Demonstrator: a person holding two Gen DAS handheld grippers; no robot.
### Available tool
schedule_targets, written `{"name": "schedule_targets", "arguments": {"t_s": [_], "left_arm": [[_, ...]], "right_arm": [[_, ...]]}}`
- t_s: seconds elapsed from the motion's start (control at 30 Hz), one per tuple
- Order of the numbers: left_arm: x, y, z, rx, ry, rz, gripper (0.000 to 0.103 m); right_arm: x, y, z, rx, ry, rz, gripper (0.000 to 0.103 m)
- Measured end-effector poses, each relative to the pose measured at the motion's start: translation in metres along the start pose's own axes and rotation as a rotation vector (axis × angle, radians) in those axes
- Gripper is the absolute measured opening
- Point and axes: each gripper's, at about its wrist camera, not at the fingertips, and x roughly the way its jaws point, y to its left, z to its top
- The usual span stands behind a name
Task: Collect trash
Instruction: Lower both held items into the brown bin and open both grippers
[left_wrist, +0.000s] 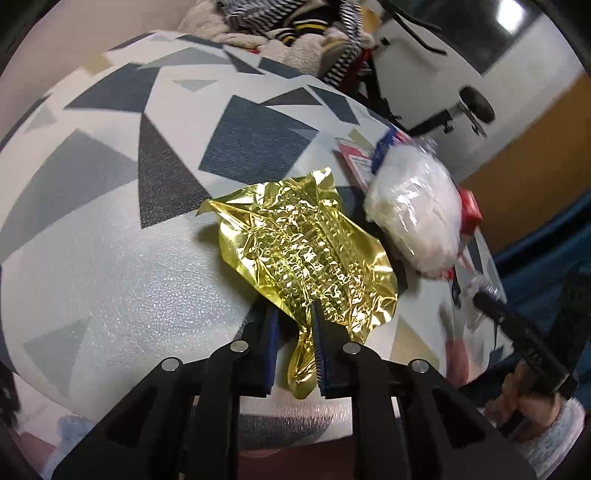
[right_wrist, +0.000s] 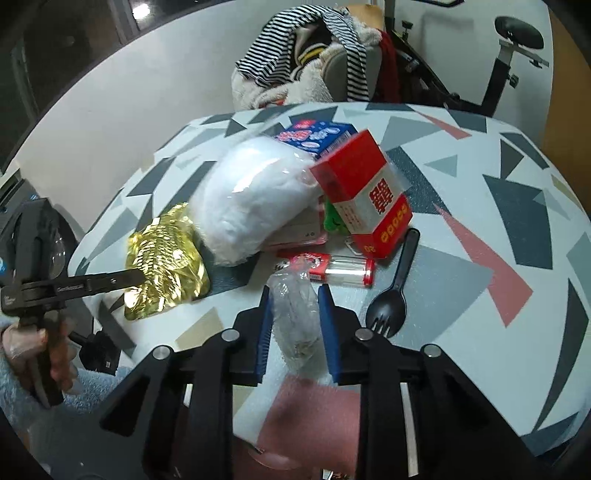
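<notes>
Gripping trash with both claws, the person looks to be early in the collection, and no bin or bag to receive anything shows in either view. The left claw (left_wrist: 293, 343) has its blue pads closed to a narrow gap on the near tail of a crumpled gold foil wrapper (left_wrist: 306, 254), the rest of which lies spread on the patterned table (left_wrist: 110, 258) close to its near edge. The right claw (right_wrist: 295, 328) is partly closed around a crumpled clear plastic wrapper (right_wrist: 295, 314), also by the near edge; its pads touch the plastic on both sides, so I judge it held.

Most of the clutter is still uncollected toward the middle of the table:
- a clear bag of white cotton (right_wrist: 255, 206), leaning on the boxes behind it
- a red and white box (right_wrist: 364, 192), tilted against a blue printed box (right_wrist: 317, 134)
- a clear tube with red ends (right_wrist: 332, 269), lying flat; its contents are too small to tell
- a black plastic spork (right_wrist: 391, 295), just beside the right claw
- a small green item (right_wrist: 334, 221), half hidden under the red box.

Which of these count as trash I cannot tell.
</notes>
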Motion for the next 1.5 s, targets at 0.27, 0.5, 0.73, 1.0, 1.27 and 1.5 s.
{"name": "schedule_targets", "arguments": {"t_s": [0.27, 0.5, 0.73, 1.0, 1.27, 1.5], "left_arm": [[-0.04, -0.02, -0.009, 0.175, -0.039, -0.023, 0.011], [-0.069, -0.036, -0.036, 0.375, -0.053, 0.008, 0.01], [-0.094, -0.045, -0.062, 0.452, -0.075, -0.098, 0.01], [-0.088, -0.054, -0.106, 0.513, -0.007, -0.236, 0.01], [-0.057, -0.059, -0.132, 0.527, 0.081, -0.239, 0.01], [-0.03, -0.06, -0.145, 0.534, 0.148, -0.199, 0.011]], "right_arm": [[-0.026, 0.007, -0.009, -0.038, -0.038, 0.008, 0.026], [-0.045, 0.021, -0.021, -0.093, -0.045, 0.022, 0.026], [-0.062, 0.026, -0.033, -0.081, -0.057, 0.035, 0.026], [-0.075, 0.033, -0.052, -0.098, -0.05, 0.04, 0.026], [-0.077, 0.033, -0.069, -0.086, -0.027, 0.043, 0.026], [-0.078, 0.03, -0.076, -0.075, -0.019, 0.043, 0.026]]}}
